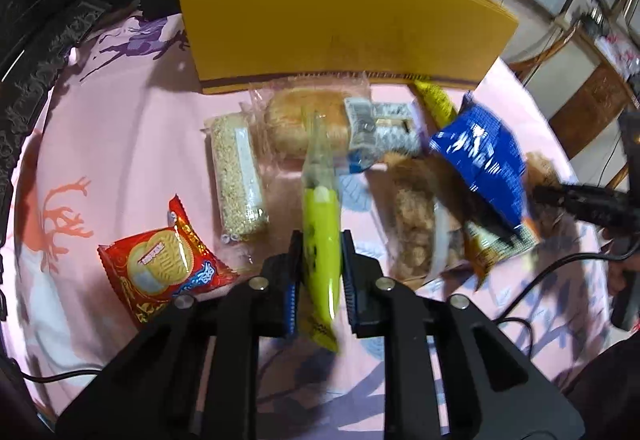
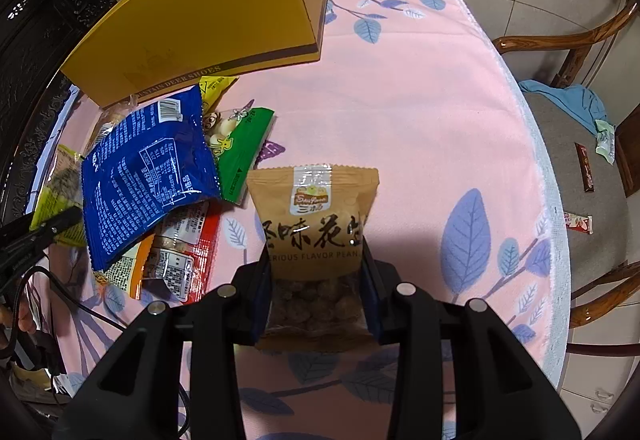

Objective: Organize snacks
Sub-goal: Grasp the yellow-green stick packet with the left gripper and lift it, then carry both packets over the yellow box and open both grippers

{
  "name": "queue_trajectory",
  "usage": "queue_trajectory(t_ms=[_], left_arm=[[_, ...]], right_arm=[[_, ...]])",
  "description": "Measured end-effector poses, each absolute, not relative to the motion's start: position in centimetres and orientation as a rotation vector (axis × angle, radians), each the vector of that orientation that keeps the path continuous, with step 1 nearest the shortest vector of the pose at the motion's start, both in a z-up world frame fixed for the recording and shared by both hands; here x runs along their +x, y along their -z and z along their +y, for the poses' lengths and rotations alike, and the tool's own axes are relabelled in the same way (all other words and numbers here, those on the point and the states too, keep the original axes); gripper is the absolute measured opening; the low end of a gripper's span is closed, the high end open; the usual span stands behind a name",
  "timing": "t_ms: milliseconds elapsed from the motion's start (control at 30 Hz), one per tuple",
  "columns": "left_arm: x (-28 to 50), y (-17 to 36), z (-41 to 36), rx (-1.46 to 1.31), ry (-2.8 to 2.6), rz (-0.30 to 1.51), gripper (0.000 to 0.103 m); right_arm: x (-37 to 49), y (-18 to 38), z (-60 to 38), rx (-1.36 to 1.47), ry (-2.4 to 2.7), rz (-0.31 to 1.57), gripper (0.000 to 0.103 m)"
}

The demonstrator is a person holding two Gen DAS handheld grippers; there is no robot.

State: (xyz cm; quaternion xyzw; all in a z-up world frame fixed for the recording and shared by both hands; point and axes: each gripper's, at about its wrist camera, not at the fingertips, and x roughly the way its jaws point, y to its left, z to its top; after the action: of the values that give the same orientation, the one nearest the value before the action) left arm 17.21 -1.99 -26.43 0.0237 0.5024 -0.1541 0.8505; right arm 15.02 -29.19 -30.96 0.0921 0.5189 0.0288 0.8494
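Both tools loaded, 1 snack each, above the pink-clothed desk.

My left tool [image 1: 320, 264] is clenched on 1 yellow-green sachet [image 1: 320, 240]; my right tool [image 2: 316, 280] grips 1 tan peanut packet [image 2: 314, 224] near the desk's middle. I count 1 yellow shoe box [image 1: 340, 20] at the far edge, 1 red cookie pack [image 1: 164, 268] and 1 sesame bar [image 1: 238, 180] toward the left edge, 1 wrapped bread [image 1: 292, 124] just before the box, and 1 blue bag [image 2: 148, 168] atop the pile. Under it, 1 green pack [image 2: 244, 148] and 1 red-orange pack [image 2: 180, 256] are half hidden; others there I cannot make out. The sachet's clear tip is blurred.
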Motion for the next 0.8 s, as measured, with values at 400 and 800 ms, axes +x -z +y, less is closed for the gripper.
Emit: queue_trajectory(t_ms=[400, 800], left_arm=[[14.4, 21.7, -0.5, -0.052, 0.312, 0.962, 0.018], [15.2, 13.4, -1.6, -0.061, 0.365, 0.773, 0.018]], right_arm=[[13.4, 29.0, -29.0, 0.198, -0.085, 1.061, 0.036], [13.6, 20.0, -27.7, 0.214, -0.162, 0.866, 0.036]])
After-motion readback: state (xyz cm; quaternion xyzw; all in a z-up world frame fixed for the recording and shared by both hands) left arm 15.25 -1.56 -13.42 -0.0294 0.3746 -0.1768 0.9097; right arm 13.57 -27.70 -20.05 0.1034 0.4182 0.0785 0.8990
